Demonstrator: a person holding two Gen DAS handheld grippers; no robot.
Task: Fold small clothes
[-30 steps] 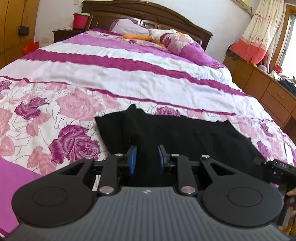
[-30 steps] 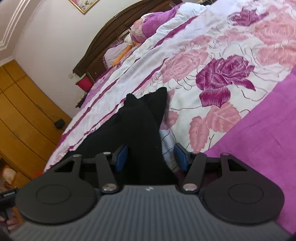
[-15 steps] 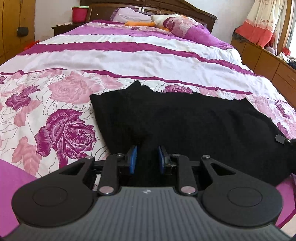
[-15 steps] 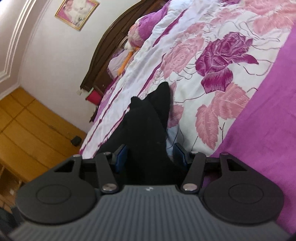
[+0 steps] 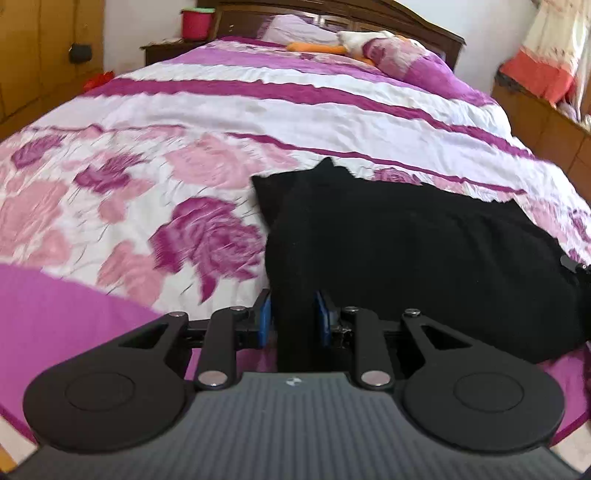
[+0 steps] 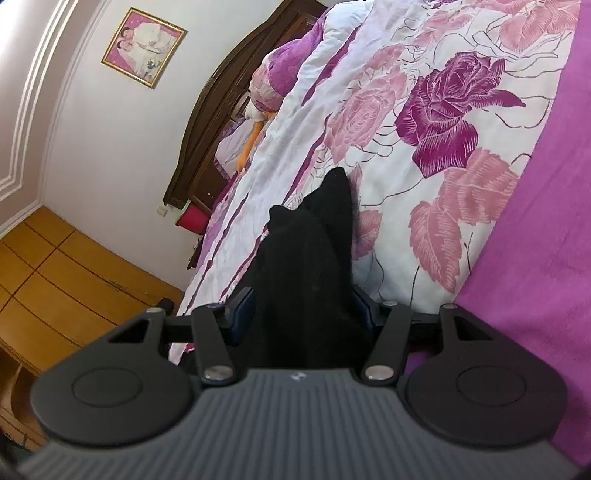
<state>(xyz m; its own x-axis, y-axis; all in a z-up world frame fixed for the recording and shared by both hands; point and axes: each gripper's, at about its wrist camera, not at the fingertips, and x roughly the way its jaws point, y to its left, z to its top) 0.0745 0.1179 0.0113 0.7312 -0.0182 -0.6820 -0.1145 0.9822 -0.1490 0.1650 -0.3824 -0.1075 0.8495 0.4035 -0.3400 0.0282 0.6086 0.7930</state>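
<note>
Rose-printed bedding in pink, white and purple covered the bed (image 5: 221, 122) that served as the work surface, with a dark wooden headboard (image 5: 369, 14) and pillows at the far end and a yellow wardrobe off to one side. On the near part of the quilt lay the black garment (image 5: 424, 251), spread wide across the bed's width, its far edge rising to a small peak.

The left hand-held gripper (image 5: 291, 319) had its blue pads pinching a fold of the garment's near edge, the cloth running straight up out of the narrow gap between them. The right hand-held gripper (image 6: 301, 312) was set wider, yet the black cloth filled the whole space between its pads, so it too appeared to be pinching a thicker bunch of the fabric. From the right wrist view the cloth rose in a ridge away from the pads, ending in two points against the quilt.

Holding two spots along the same near edge probably let the person keep that edge taut and level, so it could be carried over the rest of the garment in one even fold. The fold itself did not look made yet: most of the cloth lay flat and single on the bed.
</note>
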